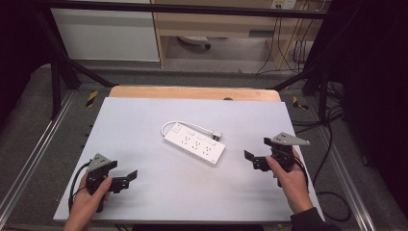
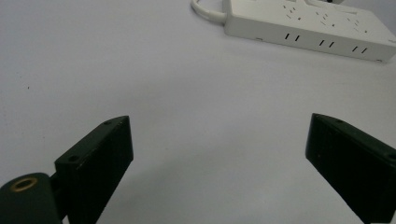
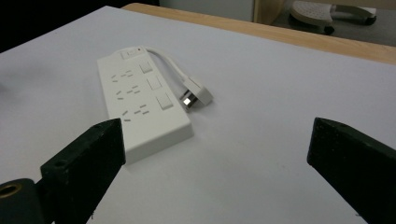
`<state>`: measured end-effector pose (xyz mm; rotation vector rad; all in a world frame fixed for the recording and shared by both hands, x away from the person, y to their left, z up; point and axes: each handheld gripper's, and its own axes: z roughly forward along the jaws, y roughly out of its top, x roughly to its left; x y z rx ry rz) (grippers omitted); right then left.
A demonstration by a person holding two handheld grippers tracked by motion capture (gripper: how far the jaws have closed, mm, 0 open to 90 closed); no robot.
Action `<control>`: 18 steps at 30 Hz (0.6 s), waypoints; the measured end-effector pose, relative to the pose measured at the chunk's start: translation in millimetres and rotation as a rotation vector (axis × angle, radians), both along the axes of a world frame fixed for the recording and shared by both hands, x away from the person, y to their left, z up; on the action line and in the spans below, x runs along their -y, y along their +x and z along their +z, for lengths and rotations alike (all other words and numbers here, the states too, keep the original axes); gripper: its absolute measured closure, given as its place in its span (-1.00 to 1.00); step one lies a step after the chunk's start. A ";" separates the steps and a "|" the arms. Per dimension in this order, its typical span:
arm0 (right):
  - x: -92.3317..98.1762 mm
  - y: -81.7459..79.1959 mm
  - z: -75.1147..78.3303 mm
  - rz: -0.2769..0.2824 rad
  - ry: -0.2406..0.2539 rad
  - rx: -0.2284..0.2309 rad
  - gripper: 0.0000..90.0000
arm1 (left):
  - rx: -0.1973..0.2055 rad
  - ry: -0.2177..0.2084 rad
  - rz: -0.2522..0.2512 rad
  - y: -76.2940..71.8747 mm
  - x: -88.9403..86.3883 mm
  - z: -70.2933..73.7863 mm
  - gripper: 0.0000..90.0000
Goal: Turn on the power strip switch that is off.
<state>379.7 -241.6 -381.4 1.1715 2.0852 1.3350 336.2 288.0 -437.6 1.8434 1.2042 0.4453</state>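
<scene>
With both claws spread wide and empty, left claw [image 1: 126,177] and right claw [image 1: 254,159] flanking the power strip [image 1: 194,143] on the surface [image 1: 144,115]. Could skid if nudged from one side; could snag on the looped cord [image 3: 170,63].

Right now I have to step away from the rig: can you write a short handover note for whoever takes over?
Left hand-held gripper: open, holding nothing, near the table's front left.
Right hand-held gripper: open, holding nothing, at the right, apart from the strip.
White power strip: flat at mid-table, its short cable looped along its far side, plug lying loose on the table beside it.
Done: nothing grasped yet.
Left: approach and grasp the strip or its plug.
</scene>
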 end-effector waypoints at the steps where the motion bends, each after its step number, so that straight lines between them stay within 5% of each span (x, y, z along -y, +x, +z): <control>1: -5.3 3.8 5.7 0.011 0.000 0.005 -0.90 | 0.000 0.001 0.000 0.0 0.0 -0.1 -0.83; 18: -40.6 31.7 30.6 0.036 -0.011 0.033 -0.91 | -0.005 0.007 -0.008 0.2 1.3 -0.6 -0.83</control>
